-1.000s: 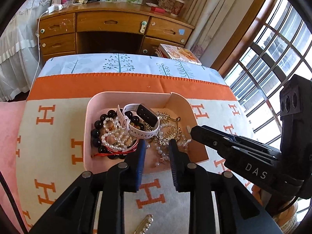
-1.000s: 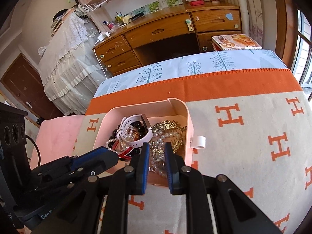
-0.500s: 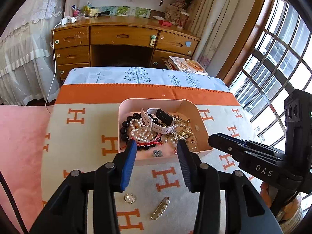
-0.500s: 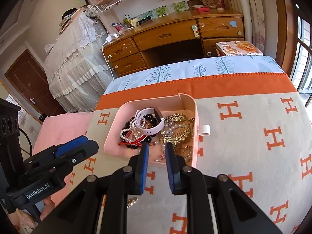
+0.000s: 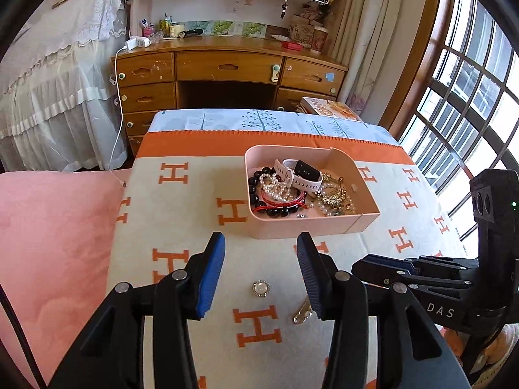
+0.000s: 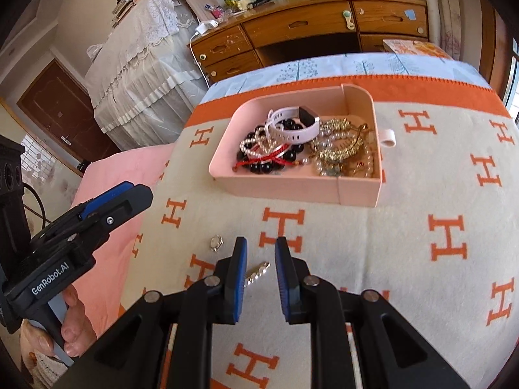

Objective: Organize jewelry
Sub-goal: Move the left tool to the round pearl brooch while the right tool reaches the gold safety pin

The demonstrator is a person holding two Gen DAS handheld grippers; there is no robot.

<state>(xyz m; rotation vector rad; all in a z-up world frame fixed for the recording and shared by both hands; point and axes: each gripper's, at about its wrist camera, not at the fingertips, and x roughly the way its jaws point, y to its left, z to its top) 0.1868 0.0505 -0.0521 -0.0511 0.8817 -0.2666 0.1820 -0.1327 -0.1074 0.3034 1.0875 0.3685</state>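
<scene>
A pink tray on the orange-and-cream blanket holds a white watch, black beads, pearls, red cord and gold chains. In front of it on the blanket lie a round brooch and a pearl pin. My left gripper hovers open above the brooch, holding nothing. My right gripper stands over the pearl pin with a narrow gap between its pads, and nothing is in that gap.
A pink cushion borders the blanket on the left. Past the far edge stand a wooden desk and a stack of books. Windows are on the right. A person's hand holds the left gripper.
Both grippers have drawn back from the tray toward the near side. The left jaws have spread wider. The brooch and pearl pin have come into view beneath them.
</scene>
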